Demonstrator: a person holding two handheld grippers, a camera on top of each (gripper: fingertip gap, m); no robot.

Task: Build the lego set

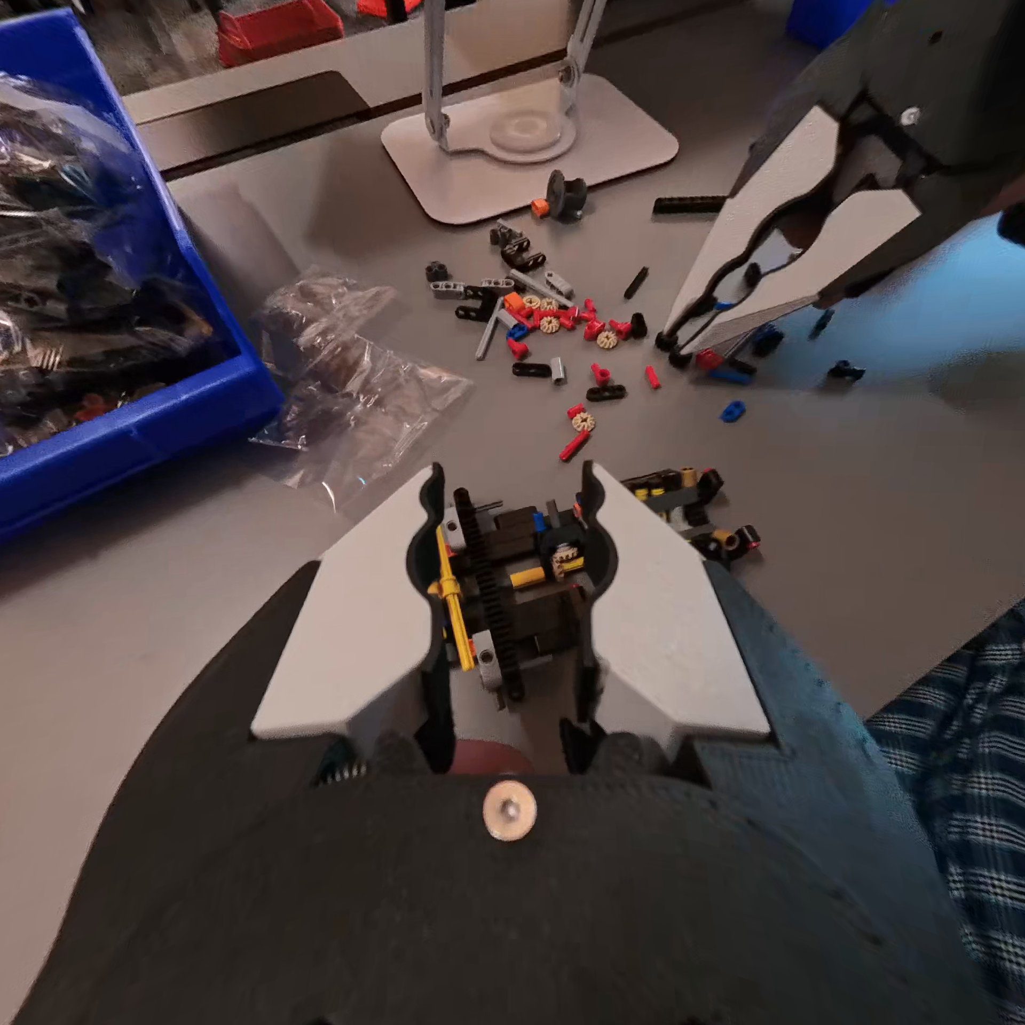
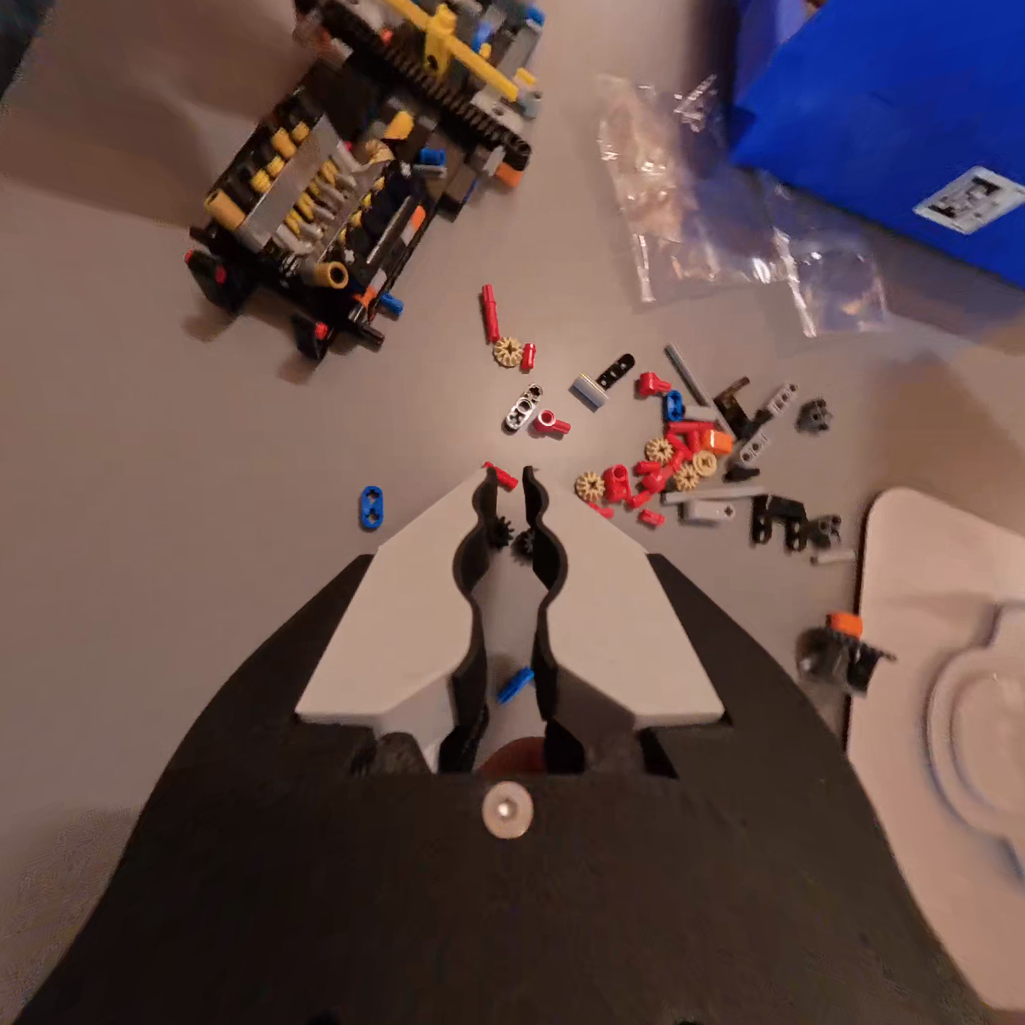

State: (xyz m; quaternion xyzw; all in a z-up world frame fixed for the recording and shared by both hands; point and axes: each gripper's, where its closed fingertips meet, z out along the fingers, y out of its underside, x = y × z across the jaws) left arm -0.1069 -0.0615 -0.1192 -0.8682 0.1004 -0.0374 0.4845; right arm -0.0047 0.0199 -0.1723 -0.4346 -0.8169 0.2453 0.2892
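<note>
The half-built lego model [image 1: 516, 577] is being clamped by the left gripper [image 1: 513, 482] at the bench's near edge. The right gripper [image 2: 507, 471], fingers slightly apart, is being held over loose pieces [image 2: 676, 455].

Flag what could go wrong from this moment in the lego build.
1. The right gripper is down among tiny loose parts, jaws narrowly apart; closing near the red pin could nudge it or the two black gears away.
2. The left gripper holds the lego assembly by one end; the rest sticks out, so pressing a part in might twist it.
</note>
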